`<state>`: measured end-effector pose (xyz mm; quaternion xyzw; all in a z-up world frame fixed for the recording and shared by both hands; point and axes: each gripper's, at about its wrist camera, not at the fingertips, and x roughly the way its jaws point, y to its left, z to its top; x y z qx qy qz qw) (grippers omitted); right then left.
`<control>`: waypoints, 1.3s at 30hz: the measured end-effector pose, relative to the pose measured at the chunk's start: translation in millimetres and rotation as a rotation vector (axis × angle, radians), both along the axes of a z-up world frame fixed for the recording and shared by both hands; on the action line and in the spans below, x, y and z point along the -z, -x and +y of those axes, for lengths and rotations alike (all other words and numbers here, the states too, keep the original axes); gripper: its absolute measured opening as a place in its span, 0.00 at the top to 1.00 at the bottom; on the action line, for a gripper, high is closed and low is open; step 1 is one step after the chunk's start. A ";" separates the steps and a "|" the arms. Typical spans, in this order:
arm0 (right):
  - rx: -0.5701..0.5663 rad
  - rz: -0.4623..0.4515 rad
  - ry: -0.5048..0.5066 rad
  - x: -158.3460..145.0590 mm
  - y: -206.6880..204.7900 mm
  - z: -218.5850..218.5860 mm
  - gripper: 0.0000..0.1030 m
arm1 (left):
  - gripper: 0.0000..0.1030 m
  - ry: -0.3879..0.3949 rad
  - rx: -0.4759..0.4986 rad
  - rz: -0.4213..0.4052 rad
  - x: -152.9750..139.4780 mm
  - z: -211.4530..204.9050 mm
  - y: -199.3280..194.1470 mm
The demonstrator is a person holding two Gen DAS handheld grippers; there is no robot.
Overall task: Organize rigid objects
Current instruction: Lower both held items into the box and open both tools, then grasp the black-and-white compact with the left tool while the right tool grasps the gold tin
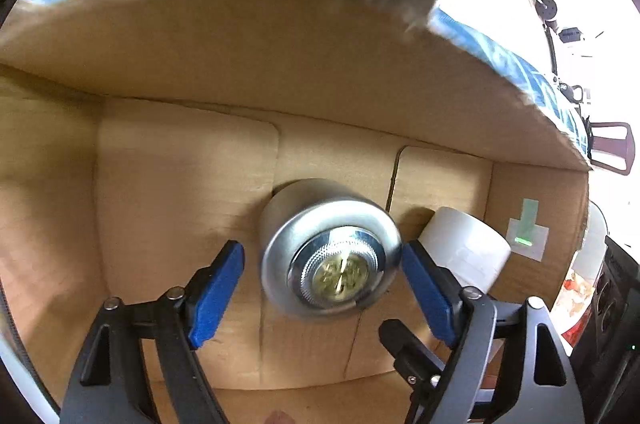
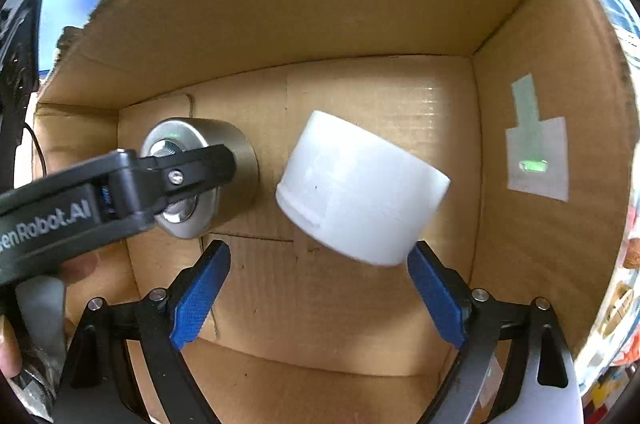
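The left gripper has its fingers spread apart around the silver cylindrical metal weight, centre frame, on the floor of the open brown cardboard box. The right gripper has its fingers apart below the white cylindrical plastic container, which sits right of the weight.

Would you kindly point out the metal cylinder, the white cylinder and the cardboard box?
metal cylinder (image 1: 334,248): left wrist view, flanged end face.
white cylinder (image 2: 360,180): right wrist view, curved side.
cardboard box (image 2: 320,4): right wrist view, far wall.
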<state>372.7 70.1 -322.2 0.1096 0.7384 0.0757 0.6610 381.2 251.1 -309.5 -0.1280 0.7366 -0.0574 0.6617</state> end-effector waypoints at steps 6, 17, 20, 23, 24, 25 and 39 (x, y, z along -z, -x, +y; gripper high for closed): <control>-0.020 -0.023 0.043 -30.1 6.4 2.1 0.00 | 0.00 -0.110 0.020 -0.098 -25.4 14.7 33.5; -0.057 -0.099 0.123 -60.8 61.4 1.3 0.00 | 0.00 -0.220 0.024 -0.270 -77.1 5.6 82.3; -0.058 -0.114 0.129 -71.5 73.2 1.8 0.00 | 0.00 -0.234 0.019 -0.300 -88.0 0.8 91.4; -0.055 -0.140 0.131 -83.1 82.8 1.7 0.00 | 0.00 -0.254 0.029 -0.329 -101.5 -7.0 109.7; -0.053 -0.147 0.127 -87.6 88.1 1.8 0.00 | 0.00 -0.256 0.030 -0.338 -105.7 -9.3 114.3; -0.053 -0.156 0.125 -92.3 102.0 1.6 0.00 | 0.00 -0.254 0.030 -0.343 -109.3 -10.3 117.4; -0.023 -0.266 0.040 -153.7 153.2 -39.4 0.00 | 0.00 -0.245 0.042 -0.456 -185.9 -57.0 163.9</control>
